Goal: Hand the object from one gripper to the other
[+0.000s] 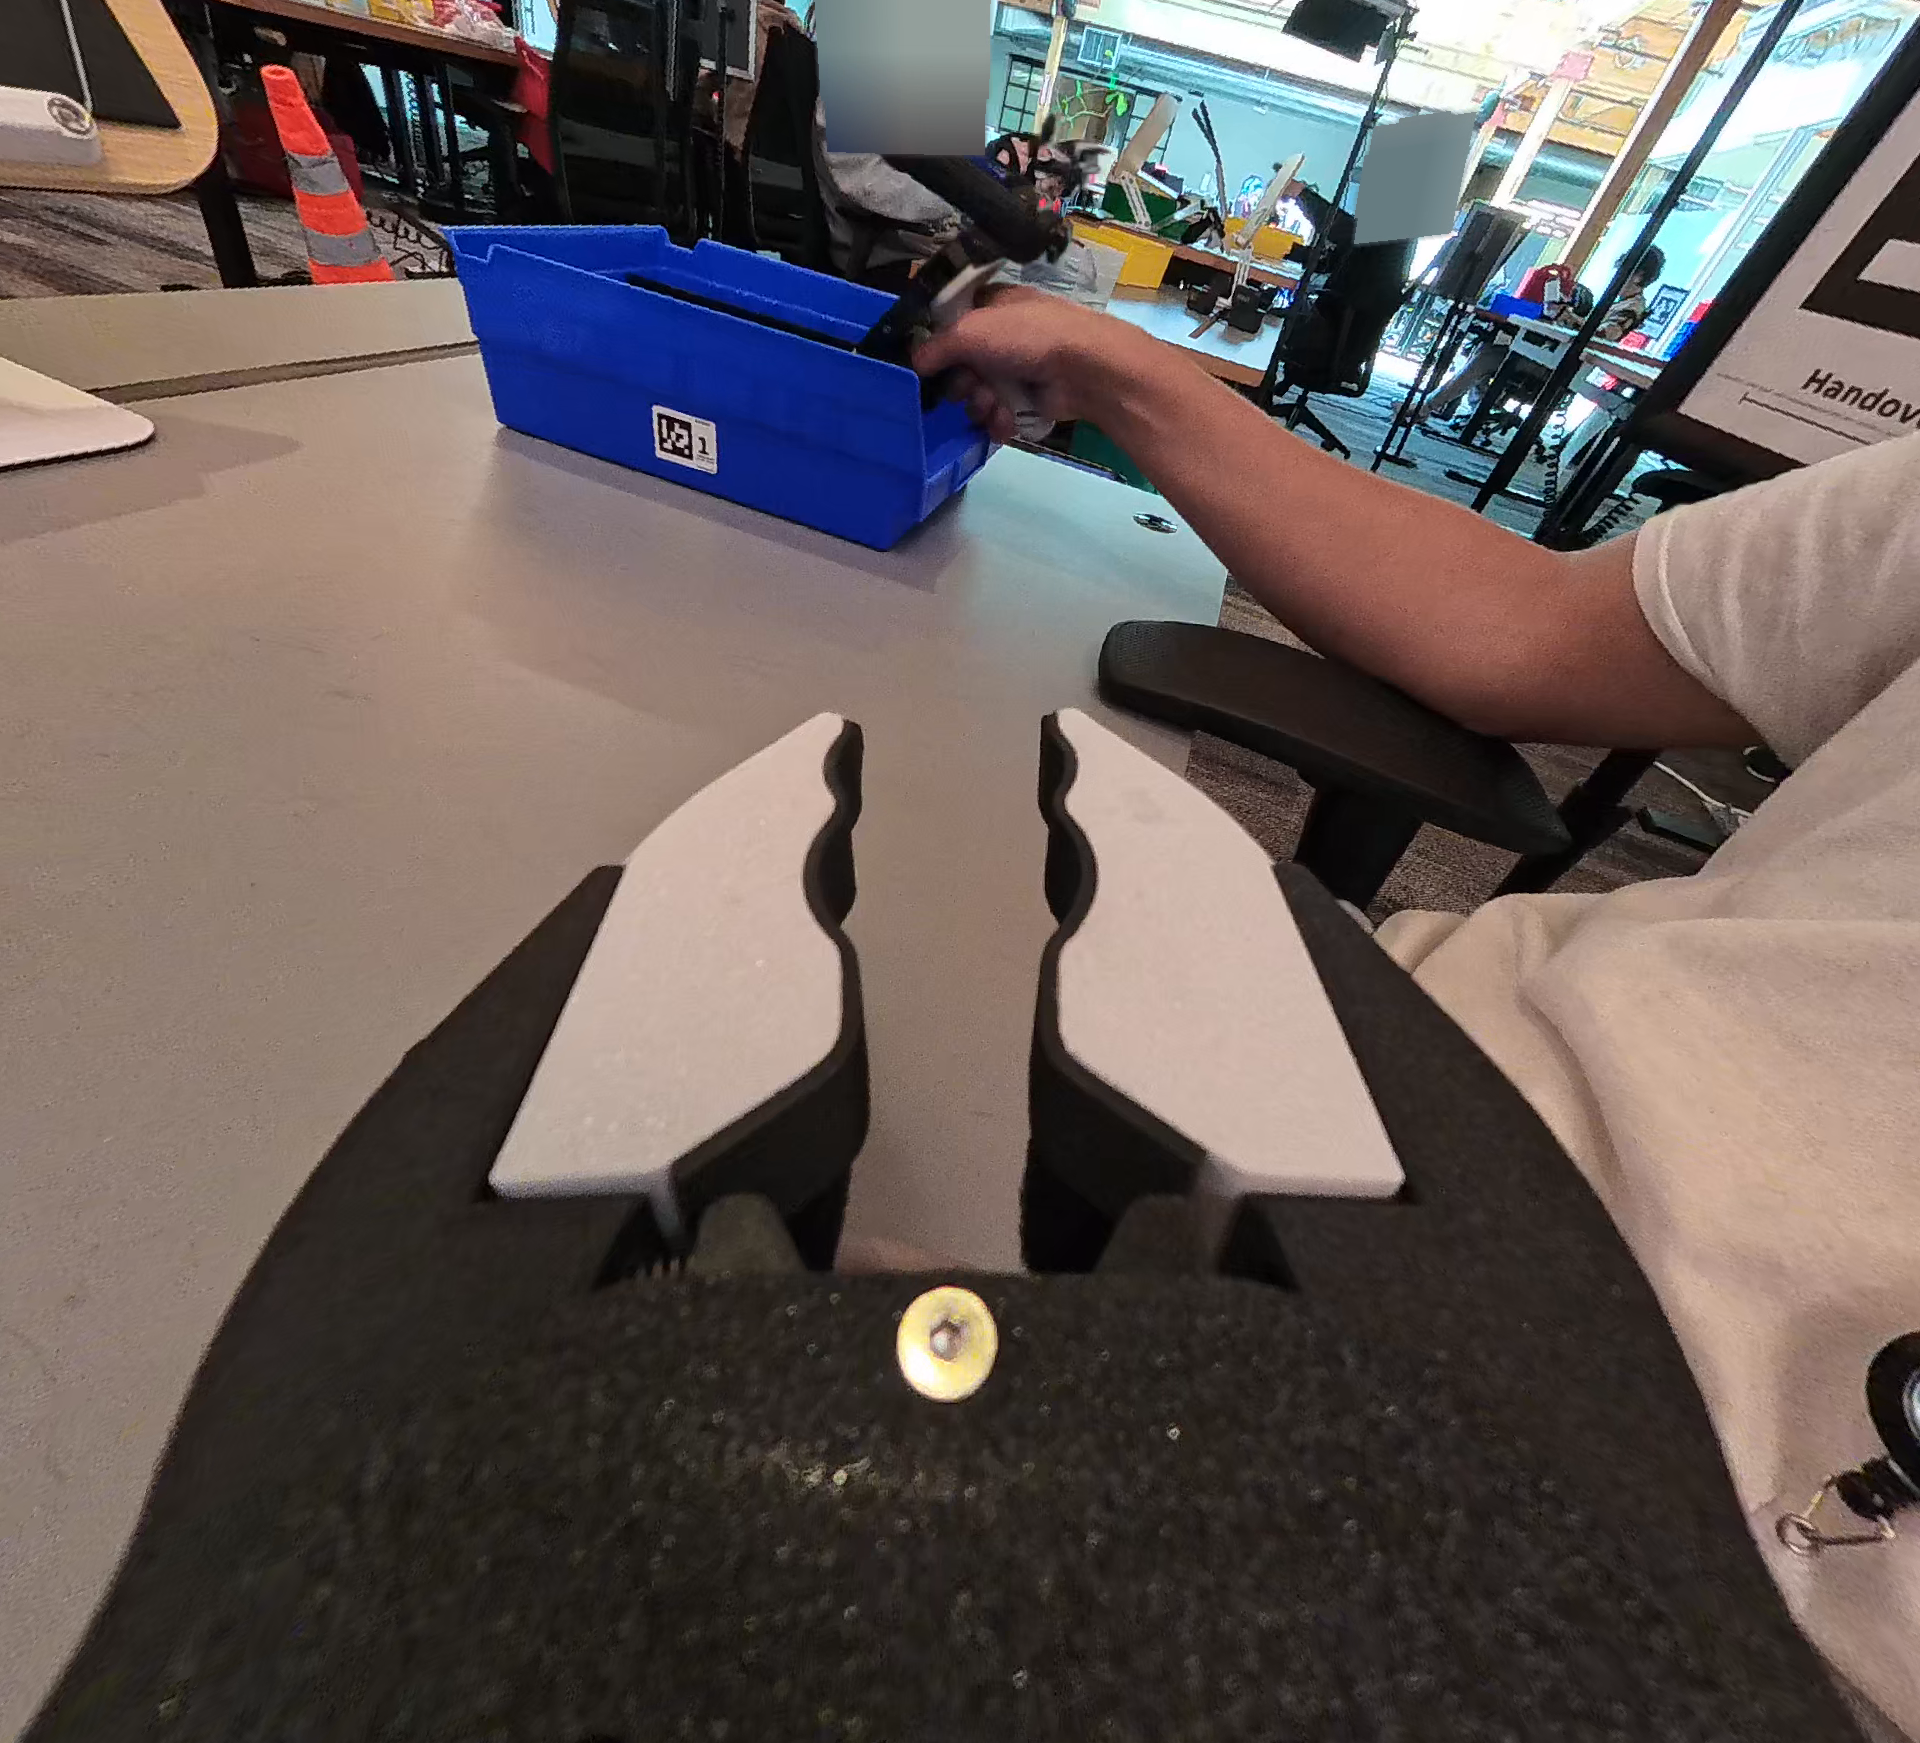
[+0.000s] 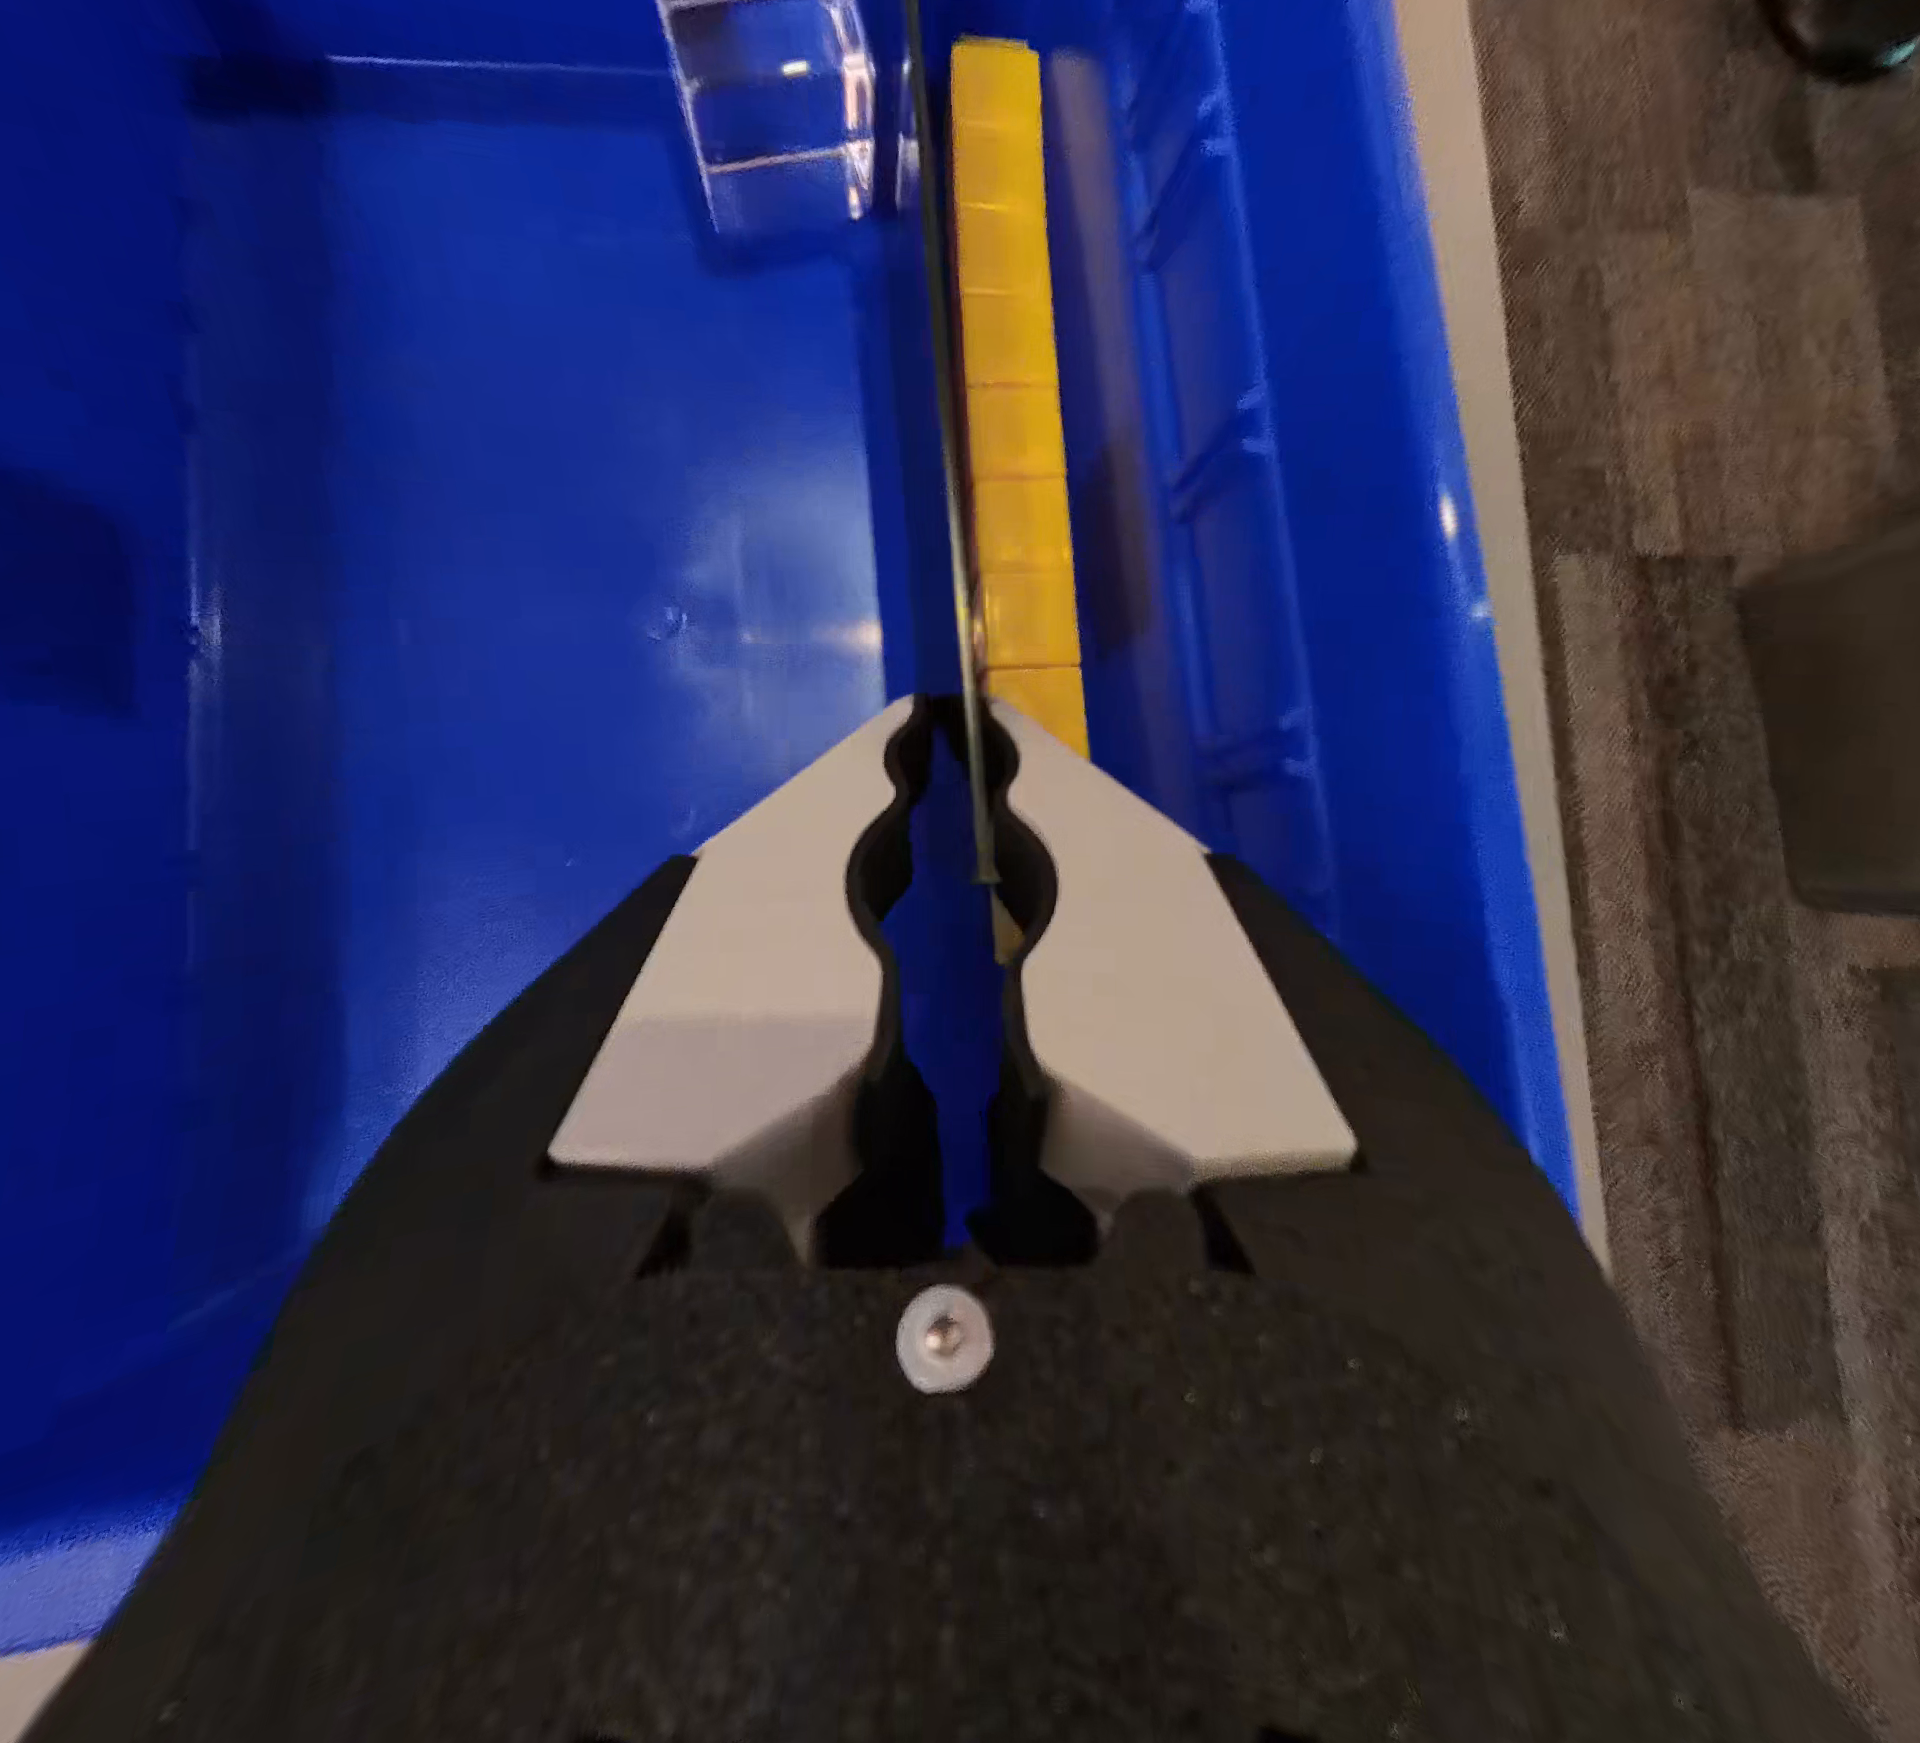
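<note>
Early stage, judging by the layout: pickup under way, handover itself not yet begun. Right gripper (image 2: 954,706) reached down inside the blue bin (image 2: 416,446), tips nearly pressed together on a thin dark rod (image 2: 935,343) running away from them toward the far wall; hard to tell whether truly pinched or just alongside. Just right of the rod, against the bin's right wall, a yellow segmented bar (image 2: 1013,363); farther off, a clear block (image 2: 764,62). Left gripper (image 1: 951,727) spread and empty, waiting low over the grey table (image 1: 312,706), well apart from the bin. Left to do: lift out, bring across, transfer, release.
</note>
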Tool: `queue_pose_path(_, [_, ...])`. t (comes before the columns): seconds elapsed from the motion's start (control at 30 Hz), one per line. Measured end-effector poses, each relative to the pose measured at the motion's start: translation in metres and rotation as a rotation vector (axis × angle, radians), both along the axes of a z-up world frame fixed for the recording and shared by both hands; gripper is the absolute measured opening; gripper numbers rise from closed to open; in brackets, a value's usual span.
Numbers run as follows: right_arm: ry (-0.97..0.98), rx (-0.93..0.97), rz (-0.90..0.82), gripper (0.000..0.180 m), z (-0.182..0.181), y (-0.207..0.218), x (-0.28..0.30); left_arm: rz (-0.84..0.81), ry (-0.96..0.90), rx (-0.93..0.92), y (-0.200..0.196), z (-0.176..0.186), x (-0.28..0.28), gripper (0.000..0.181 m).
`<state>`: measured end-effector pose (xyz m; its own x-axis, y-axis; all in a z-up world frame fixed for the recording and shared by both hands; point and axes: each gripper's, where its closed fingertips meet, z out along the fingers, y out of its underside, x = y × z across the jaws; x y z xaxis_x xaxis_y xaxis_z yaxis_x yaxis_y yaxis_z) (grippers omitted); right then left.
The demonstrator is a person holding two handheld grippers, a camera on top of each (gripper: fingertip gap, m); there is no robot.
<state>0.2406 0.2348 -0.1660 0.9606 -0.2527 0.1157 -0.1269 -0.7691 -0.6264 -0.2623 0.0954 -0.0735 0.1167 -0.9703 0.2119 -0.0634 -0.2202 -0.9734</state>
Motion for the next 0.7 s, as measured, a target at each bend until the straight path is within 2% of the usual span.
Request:
queue_pose_path(0.17, [0.114,-0.05,0.011,0.016,-0.011,-0.006,-0.007,-0.002,0.001,0.002,0.0,0.0,0.0,0.032])
queue_pose_path(0.3, [0.118,-0.014,0.017,0.034,0.009,-0.01,-0.007,-0.007,0.006,0.009,-0.002,-0.001,0.001,0.032])
queue_pose_path(0.37, [0.052,0.028,0.007,0.041,0.039,-0.015,-0.003,-0.007,0.008,0.015,-0.002,-0.001,0.001,0.032])
queue_pose_path(0.47, [-0.037,0.193,0.039,0.043,0.105,-0.016,-0.015,-0.003,0.014,0.02,-0.002,-0.002,0.002,0.032])
queue_pose_path(0.6, [0.071,0.576,0.303,0.042,0.201,-0.007,-0.107,0.009,0.015,0.02,0.001,-0.002,0.001,0.032])
queue_pose_path(0.7, [0.175,0.83,0.53,0.042,0.246,-0.009,-0.193,0.035,0.023,0.022,0.005,-0.004,-0.001,0.032])
